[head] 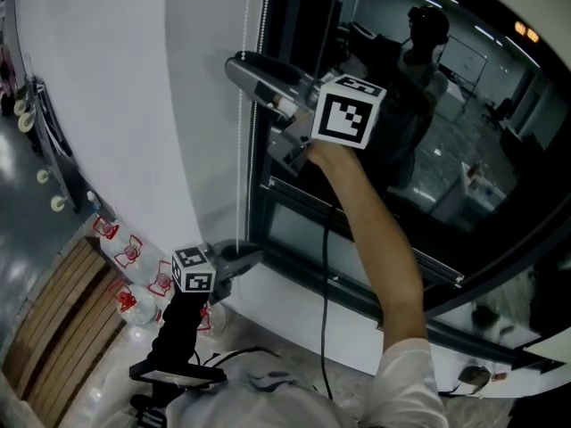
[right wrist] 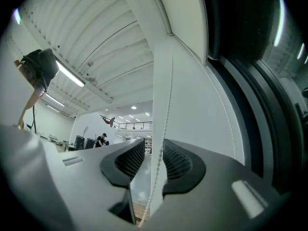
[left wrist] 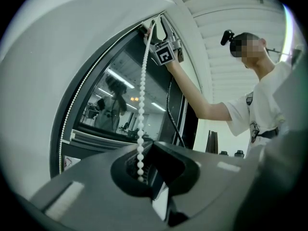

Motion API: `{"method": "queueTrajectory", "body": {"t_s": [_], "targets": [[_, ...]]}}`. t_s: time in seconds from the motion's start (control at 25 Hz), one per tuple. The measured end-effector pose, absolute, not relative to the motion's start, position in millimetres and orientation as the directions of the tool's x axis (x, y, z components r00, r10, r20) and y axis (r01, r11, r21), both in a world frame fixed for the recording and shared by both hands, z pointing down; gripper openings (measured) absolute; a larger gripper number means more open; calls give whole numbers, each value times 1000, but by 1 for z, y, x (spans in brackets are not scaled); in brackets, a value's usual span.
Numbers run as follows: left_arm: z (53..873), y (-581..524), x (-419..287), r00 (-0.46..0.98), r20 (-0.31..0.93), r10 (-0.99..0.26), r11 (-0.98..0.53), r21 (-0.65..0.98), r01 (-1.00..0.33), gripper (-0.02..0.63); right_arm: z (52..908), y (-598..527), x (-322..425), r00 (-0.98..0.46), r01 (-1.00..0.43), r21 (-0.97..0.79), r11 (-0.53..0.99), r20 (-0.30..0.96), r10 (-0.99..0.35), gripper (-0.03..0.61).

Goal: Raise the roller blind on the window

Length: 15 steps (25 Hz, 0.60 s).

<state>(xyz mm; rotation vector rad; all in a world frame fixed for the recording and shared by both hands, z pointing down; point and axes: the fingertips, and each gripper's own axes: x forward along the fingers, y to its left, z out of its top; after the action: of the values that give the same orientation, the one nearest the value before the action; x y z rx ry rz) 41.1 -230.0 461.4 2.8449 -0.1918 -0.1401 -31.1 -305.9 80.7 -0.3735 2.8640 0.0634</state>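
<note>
At the window's left edge, the blind chain runs up along the frame. Left tongs sit low, clenched on the chain. Right tongs are up high, parted, with the chain passing unpinched between them.

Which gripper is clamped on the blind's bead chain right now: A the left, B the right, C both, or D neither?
A: the left gripper has its jaws closed on the bead chain, while the right gripper has its jaws apart, the chain running unclamped between them.
</note>
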Motion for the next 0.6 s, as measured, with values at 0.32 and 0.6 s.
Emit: {"method": "queueTrajectory", "body": {"t_s": [0.32,0.6], "targets": [[467,-228,40,987,-70,-146,-949,293,-120,0,78,-299,-32,-931,-249,-22,968,-271,-246,6],[469,-228,41,988,-70,-138,-949,295,-112,0,137,-289,-44,-952,-244,-19,970,-183,-243,5]]}}
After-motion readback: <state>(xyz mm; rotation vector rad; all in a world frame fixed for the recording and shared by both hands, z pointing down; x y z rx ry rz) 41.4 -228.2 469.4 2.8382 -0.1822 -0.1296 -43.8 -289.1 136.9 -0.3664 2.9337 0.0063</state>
